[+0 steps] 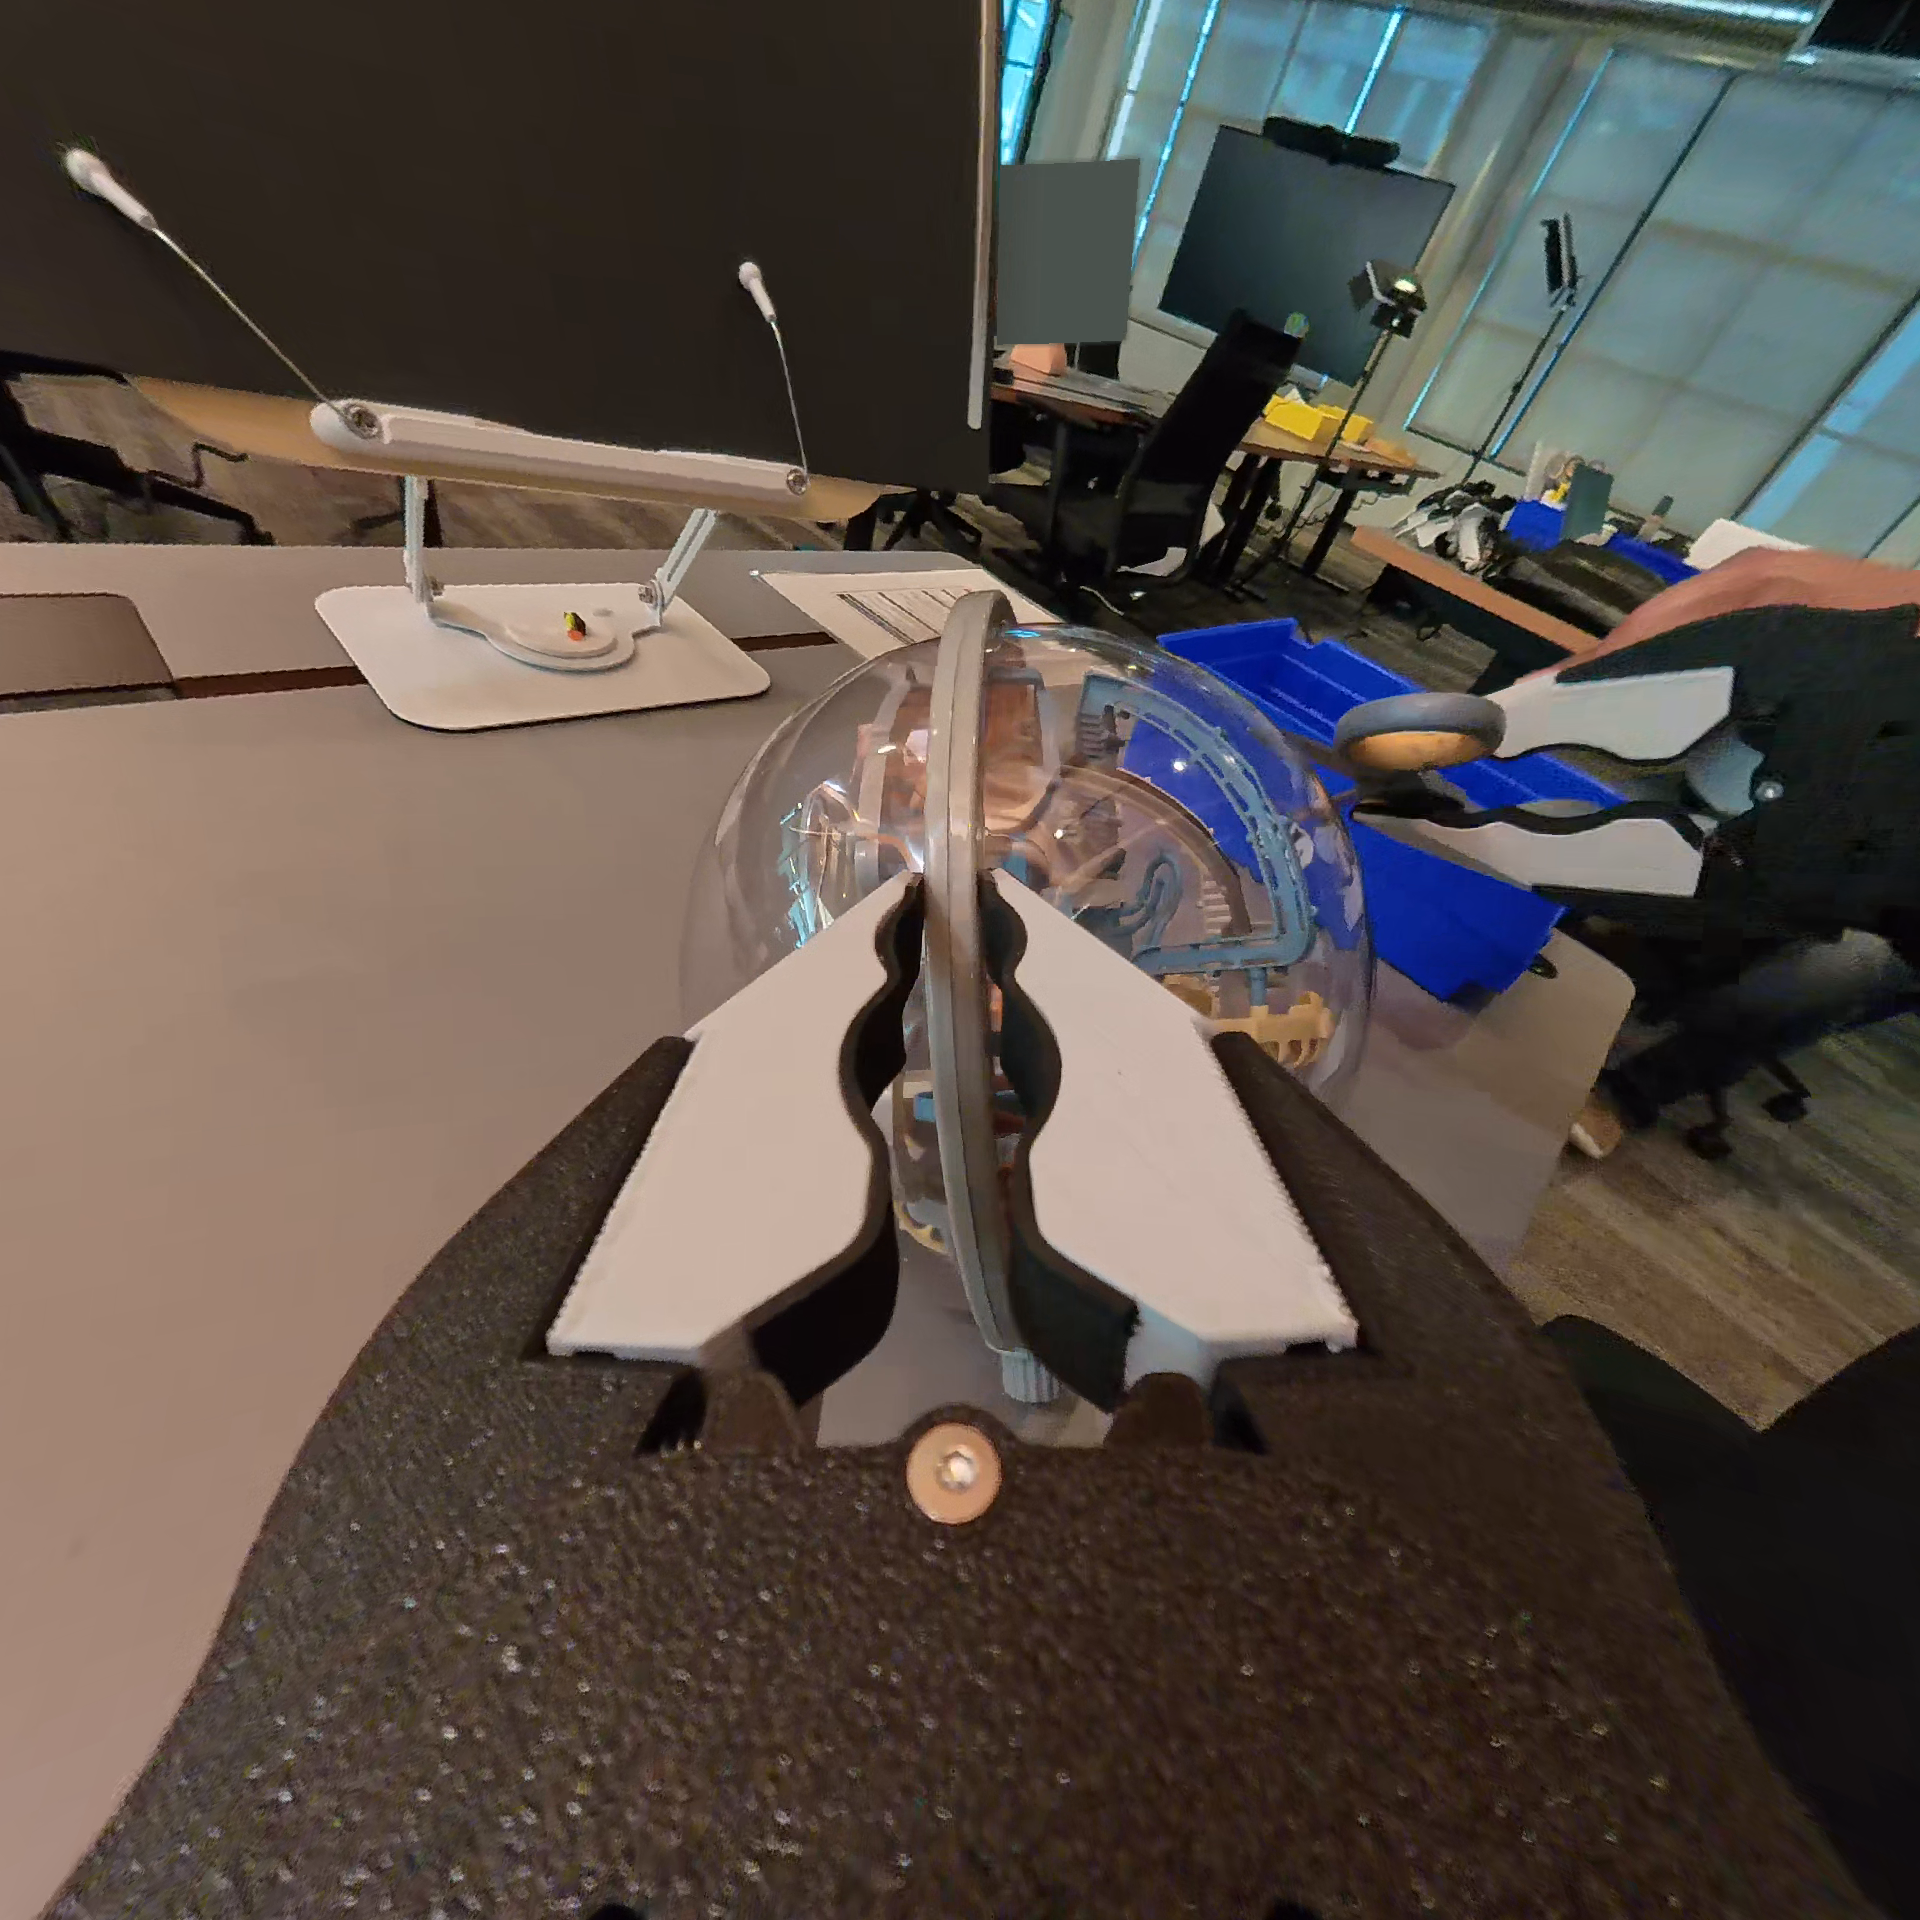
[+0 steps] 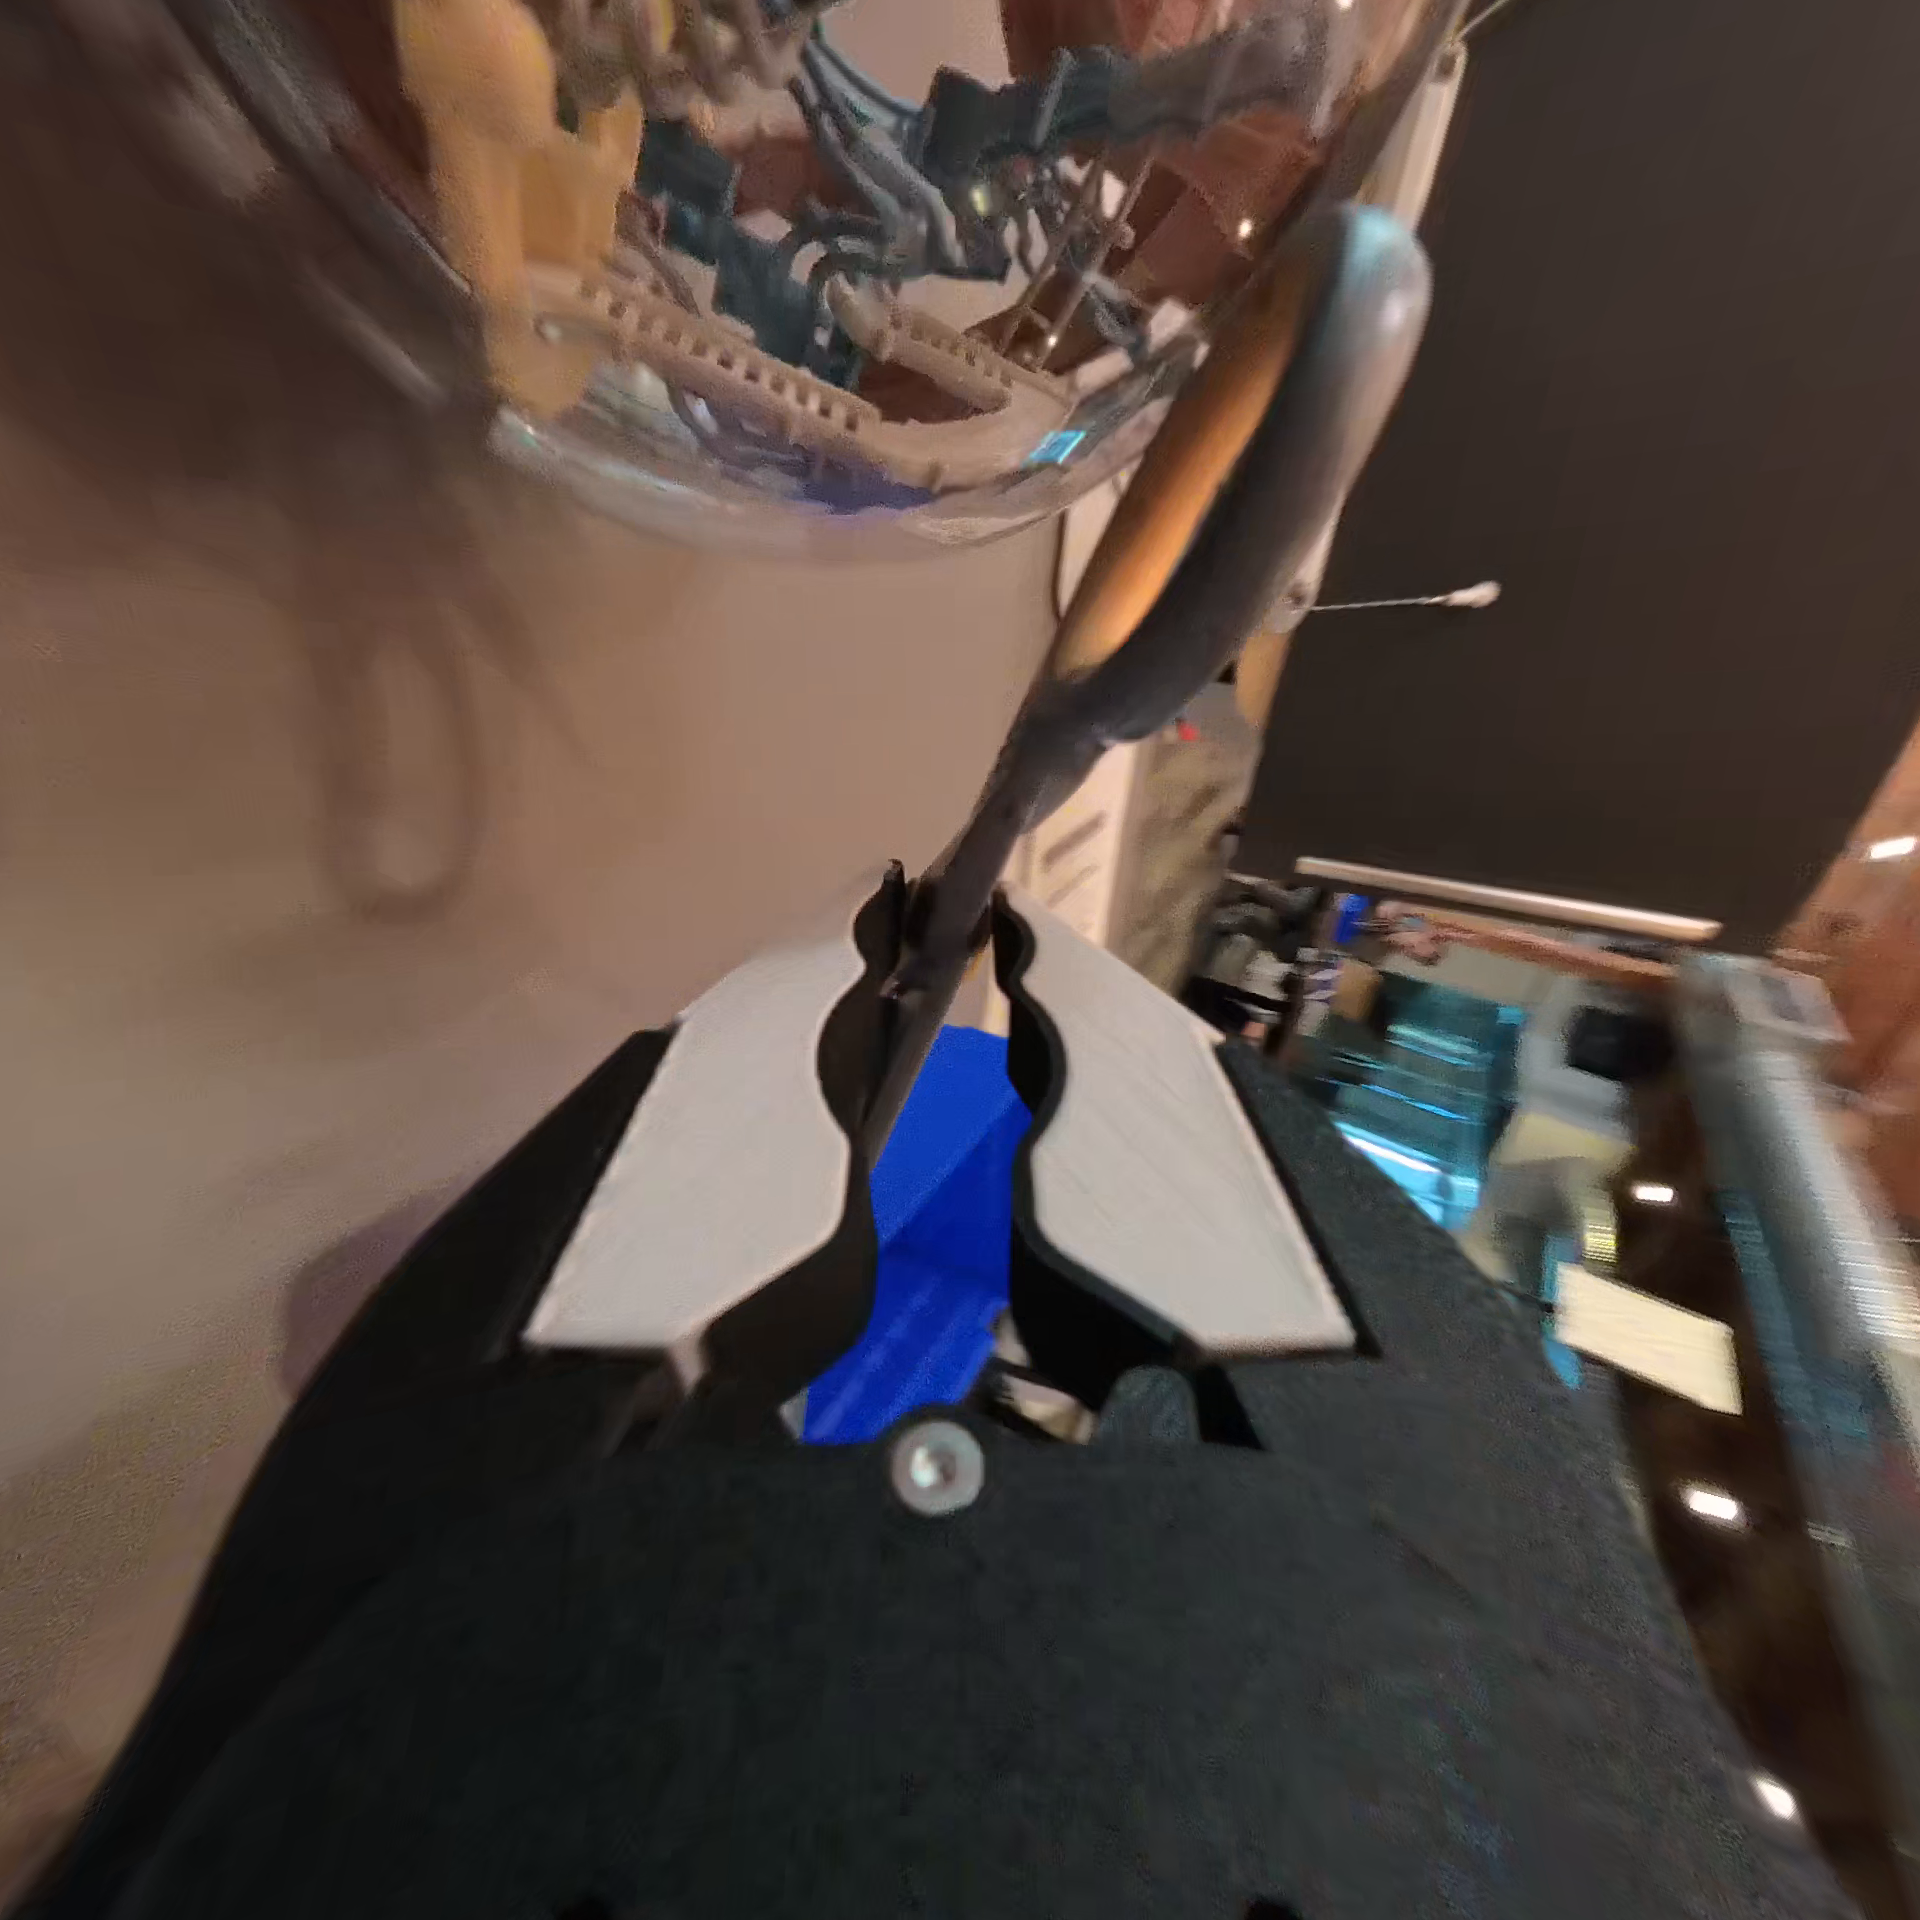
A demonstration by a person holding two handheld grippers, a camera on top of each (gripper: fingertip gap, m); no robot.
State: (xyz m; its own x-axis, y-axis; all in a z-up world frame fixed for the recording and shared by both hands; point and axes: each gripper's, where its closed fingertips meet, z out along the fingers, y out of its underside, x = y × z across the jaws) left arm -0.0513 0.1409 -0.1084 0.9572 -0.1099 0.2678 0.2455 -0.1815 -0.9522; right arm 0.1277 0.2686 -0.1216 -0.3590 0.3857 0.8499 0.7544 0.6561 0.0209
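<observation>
Left claw (image 1: 954, 894) pinches the gray ring (image 1: 951, 831) girdling a clear maze ball (image 1: 1091, 831) on the desk (image 1: 312, 935). Right claw (image 2: 940, 914), at three o'clock, clamps a gray loop handle (image 2: 1247, 540) just beside the ball; blue bin (image 1: 1351, 707) behind.

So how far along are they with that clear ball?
No goal is stated, so only what shows. Done: the left gripper is shut on the grey ring around the clear maze ball, holding it at the table edge. In hand: the right gripper is shut on a grey loop tool, right beside the ball. Left: cannot tell.
</observation>
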